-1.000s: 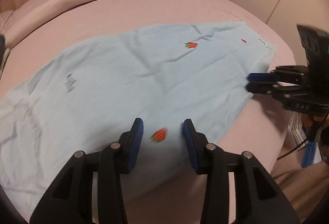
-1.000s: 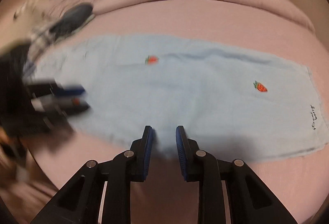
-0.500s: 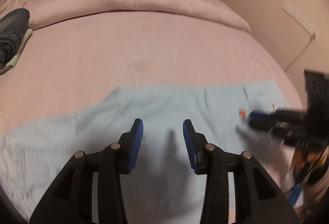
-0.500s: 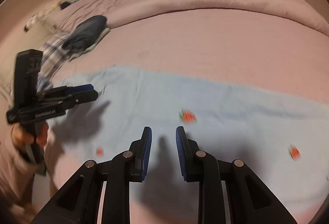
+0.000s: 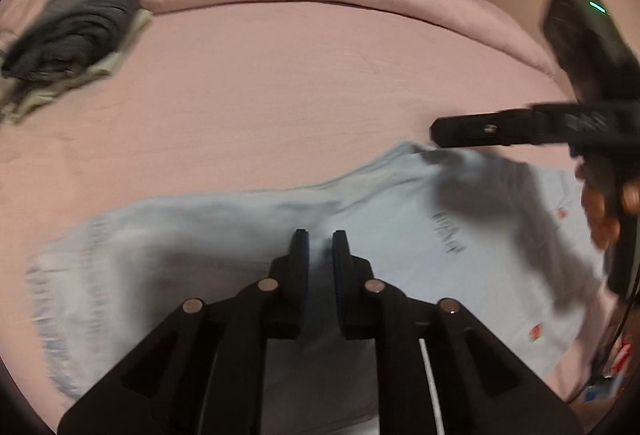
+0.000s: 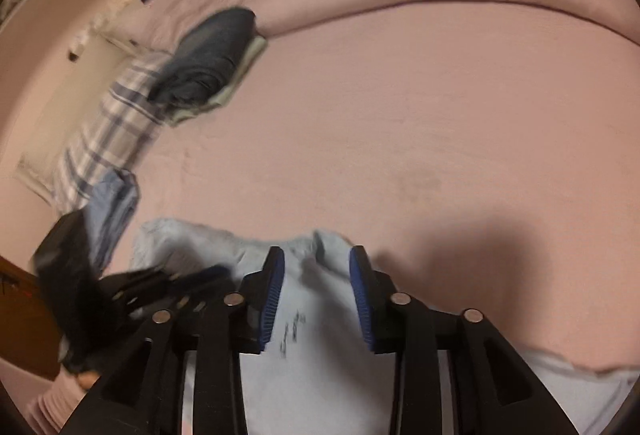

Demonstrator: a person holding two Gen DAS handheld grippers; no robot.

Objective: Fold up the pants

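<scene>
Now we have the pants [image 5: 248, 235] lying across the near side of the pink bed [image 5: 304, 83], pale blue and thin, with part of the cloth already carried over itself. Our left gripper [image 5: 319, 255] has just been closing, its jaws nearly together over the fabric; whether they pinch a layer we cannot tell through the blur. Our right gripper [image 6: 317, 291] has just been opening, and its jaws stand apart with cloth lying between the blue pads [image 6: 273, 295], not pressed. We judge this garment light, soft and limp: it will sag and wrinkle, and a raised edge drags the rest along. So we would take it at edges or corners, one in each gripper, and keep it taut. Other folded clothes [image 6: 208, 59] sit well apart.
</scene>
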